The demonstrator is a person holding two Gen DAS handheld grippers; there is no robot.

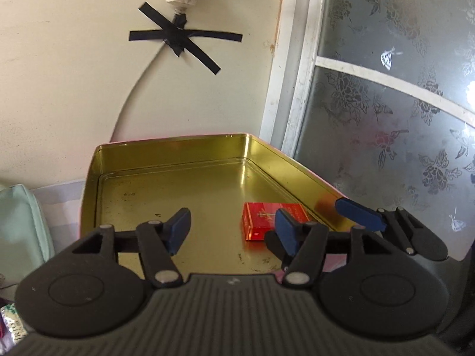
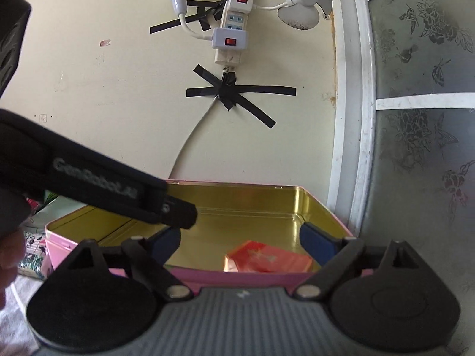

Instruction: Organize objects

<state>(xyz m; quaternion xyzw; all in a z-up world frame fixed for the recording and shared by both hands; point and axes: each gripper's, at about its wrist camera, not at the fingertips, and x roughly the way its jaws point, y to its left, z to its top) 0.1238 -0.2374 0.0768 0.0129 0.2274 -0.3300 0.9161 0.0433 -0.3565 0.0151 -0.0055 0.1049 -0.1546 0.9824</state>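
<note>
Grippers meet over an open tin box (image 1: 178,178) with a gold-coloured inside and pink outer walls, set against a cream wall beside a frosted, flower-patterned window (image 1: 400,118). Lying flat on the box floor near its right wall is a red packet (image 1: 261,219), the only thing inside.

From the left wrist view, the left gripper (image 1: 228,228) hangs above the near part of the box with its jaws released and nothing between them; the packet shows just behind its right blue pad. To the right, the right gripper (image 1: 323,219) reaches in across the box's right wall, its jaws spread wide and also empty, one pad over the packet's near corner and the other over the rim.

From the right wrist view, the packet (image 2: 267,259) lies in the gap below the right gripper (image 2: 240,238), with no pad pressing on it, while the left gripper's black body crosses the frame from the left.

On the wall, a white power strip (image 2: 231,29) hangs above a cross of black tape (image 2: 234,92), with a small white fan (image 2: 305,3) beside it. A pale green pouch (image 1: 20,228) sits left of the box.
</note>
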